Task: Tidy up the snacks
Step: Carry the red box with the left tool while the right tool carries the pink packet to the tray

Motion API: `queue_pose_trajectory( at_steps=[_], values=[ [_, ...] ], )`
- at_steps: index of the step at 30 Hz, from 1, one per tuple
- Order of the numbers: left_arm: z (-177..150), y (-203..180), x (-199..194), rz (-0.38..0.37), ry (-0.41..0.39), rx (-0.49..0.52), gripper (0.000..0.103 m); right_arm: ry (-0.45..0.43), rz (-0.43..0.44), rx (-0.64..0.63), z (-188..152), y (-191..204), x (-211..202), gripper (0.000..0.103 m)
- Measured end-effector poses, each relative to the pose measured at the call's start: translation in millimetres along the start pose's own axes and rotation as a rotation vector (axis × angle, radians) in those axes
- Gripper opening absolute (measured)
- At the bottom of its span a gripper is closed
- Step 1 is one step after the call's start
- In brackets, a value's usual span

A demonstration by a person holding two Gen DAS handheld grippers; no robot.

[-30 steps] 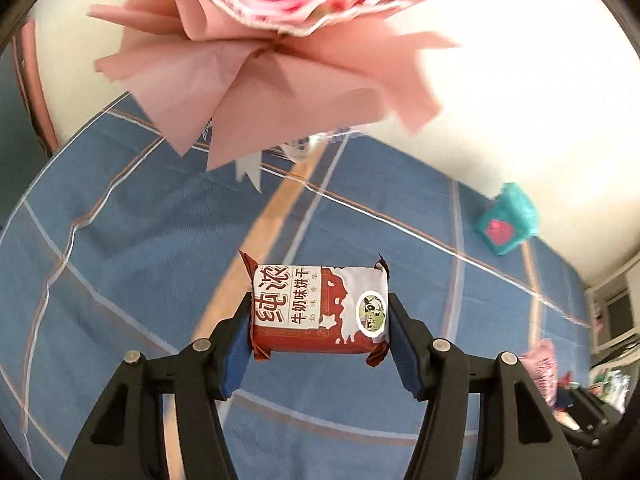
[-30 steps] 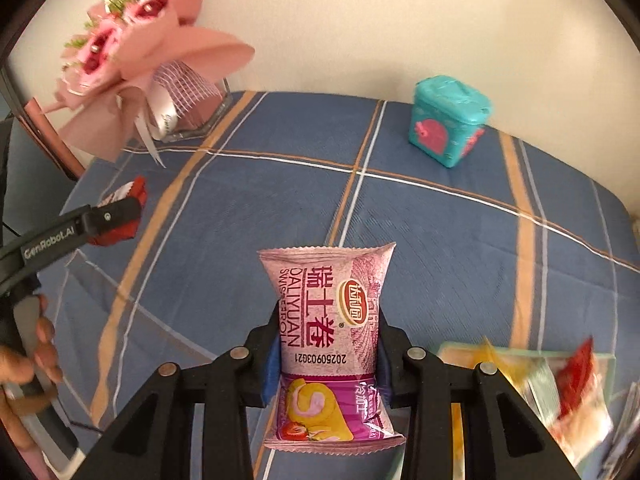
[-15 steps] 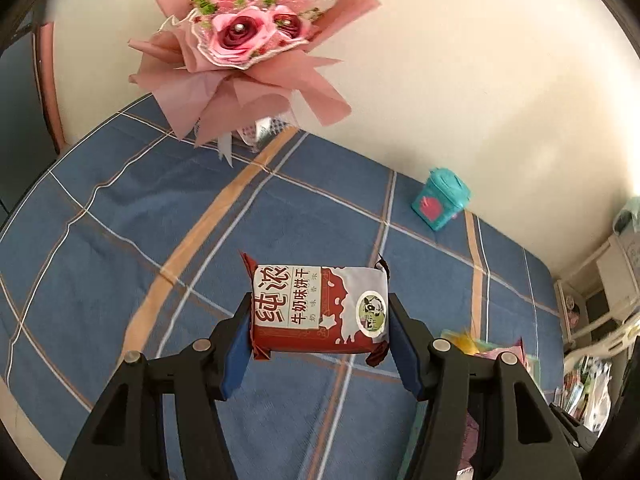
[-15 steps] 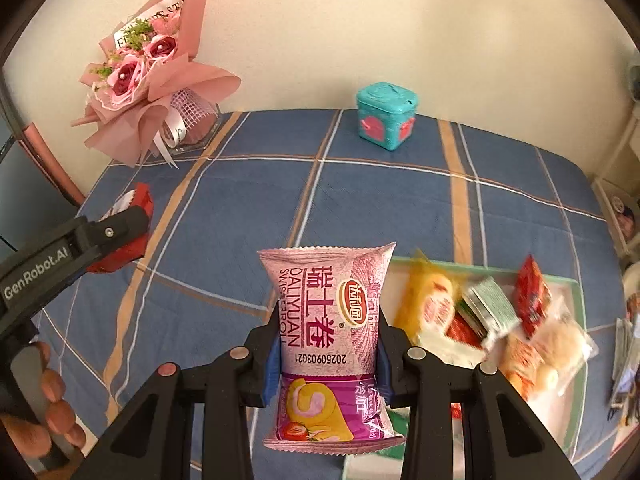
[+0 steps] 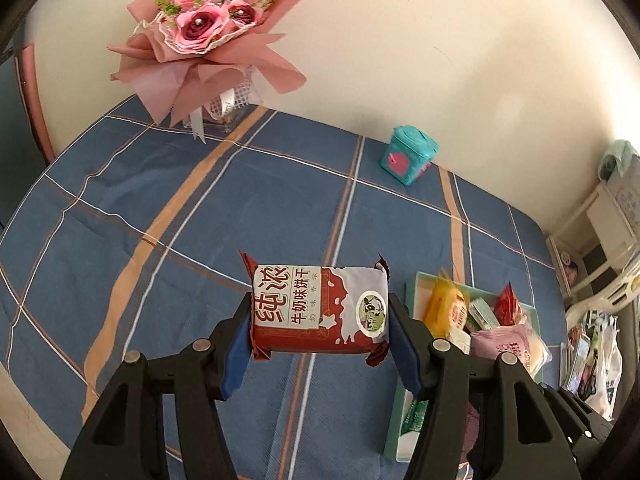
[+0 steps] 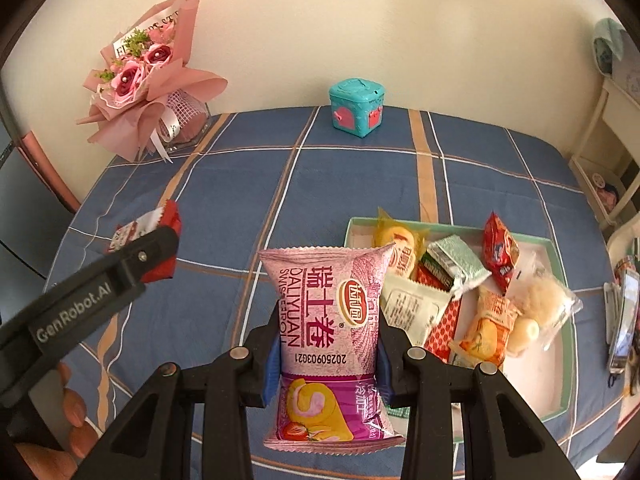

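My left gripper (image 5: 320, 320) is shut on a red and white milk biscuit pack (image 5: 320, 310) and holds it above the blue plaid tablecloth, left of the tray. It also shows in the right wrist view (image 6: 140, 244). My right gripper (image 6: 326, 344) is shut on a pink Swiss roll packet (image 6: 328, 328), held upright above the cloth by the tray's left edge. The pale green tray (image 6: 560, 360) holds several snack packets (image 6: 440, 268) and lies at the right; it shows in the left wrist view too (image 5: 412, 280).
A pink rose bouquet (image 6: 148, 80) in a glass vase stands at the back left by the wall. A teal box (image 6: 356, 106) sits at the back middle. A phone (image 6: 622, 320) and shelves lie past the table's right edge.
Both grippers have pulled back and risen from the table with their packets still held. The views widened and the tray of snacks has come into sight at the right.
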State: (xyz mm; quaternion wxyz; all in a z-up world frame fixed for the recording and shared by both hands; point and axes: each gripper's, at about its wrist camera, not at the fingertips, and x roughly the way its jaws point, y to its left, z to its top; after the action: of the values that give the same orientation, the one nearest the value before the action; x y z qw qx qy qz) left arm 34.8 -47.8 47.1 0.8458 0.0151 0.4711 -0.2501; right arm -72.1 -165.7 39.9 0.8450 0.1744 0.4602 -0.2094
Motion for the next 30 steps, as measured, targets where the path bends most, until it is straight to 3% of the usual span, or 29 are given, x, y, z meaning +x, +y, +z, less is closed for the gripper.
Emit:
queue_pose_trajectory(
  at_steps=[11, 30],
  values=[
    [-12, -34, -3, -0.055, 0.011, 0.043, 0.063, 0.058, -0.066, 0.093, -15, -50, 11, 0.04],
    [-55, -123, 16, -0.134, 0.11, 0.193, 0.063, 0.058, -0.137, 0.328, -27, -164, -3, 0.041]
  ],
)
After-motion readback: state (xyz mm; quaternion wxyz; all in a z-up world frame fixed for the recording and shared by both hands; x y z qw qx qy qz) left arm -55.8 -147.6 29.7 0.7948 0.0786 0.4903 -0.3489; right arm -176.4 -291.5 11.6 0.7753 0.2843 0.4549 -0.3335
